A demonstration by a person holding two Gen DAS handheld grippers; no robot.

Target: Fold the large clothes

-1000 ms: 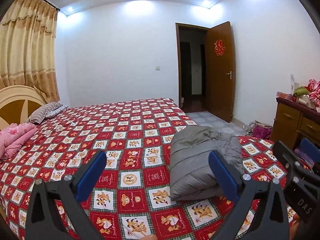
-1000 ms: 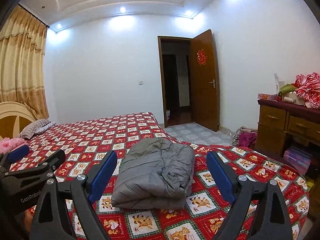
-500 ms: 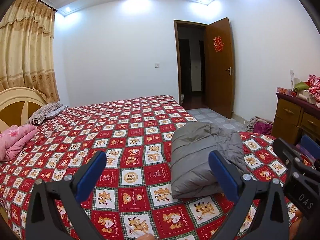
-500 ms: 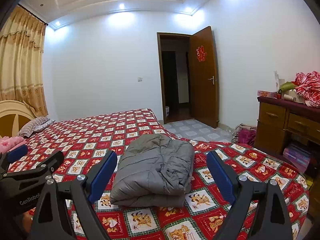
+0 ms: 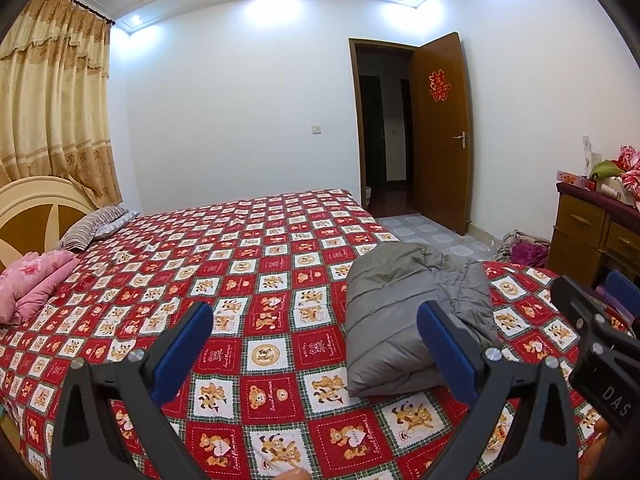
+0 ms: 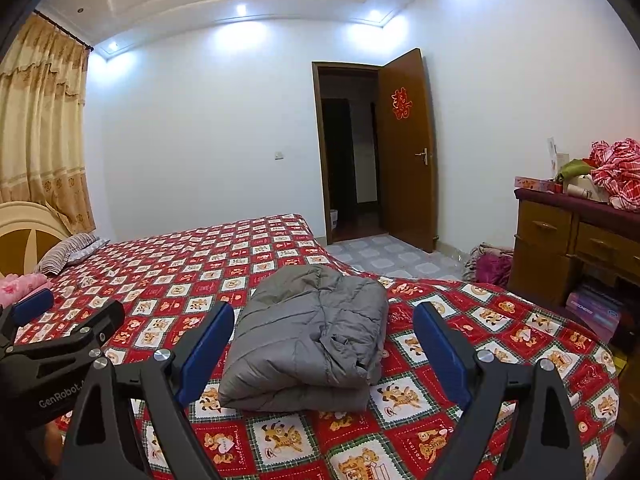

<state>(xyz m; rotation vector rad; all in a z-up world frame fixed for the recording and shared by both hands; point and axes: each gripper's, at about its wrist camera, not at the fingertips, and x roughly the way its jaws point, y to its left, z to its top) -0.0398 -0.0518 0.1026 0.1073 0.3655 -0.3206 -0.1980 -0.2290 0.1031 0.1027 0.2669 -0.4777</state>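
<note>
One grey jacket, folded into a thick bundle, lies at centre frame in the right wrist view, on the red patterned bedspread. Left wrist view: same jacket sits right of centre.

Two grippers. Right gripper: both blue fingers spread wide, jacket seen between them farther off, no contact. Left gripper: fingers likewise wide apart, holding nothing; its right finger overlaps the jacket's edge in frame, contact not evident.

Left edge: one striped pillow, one pink quilt. One open door, upper right of centre. One dresser, right edge, cluttered on top.
</note>
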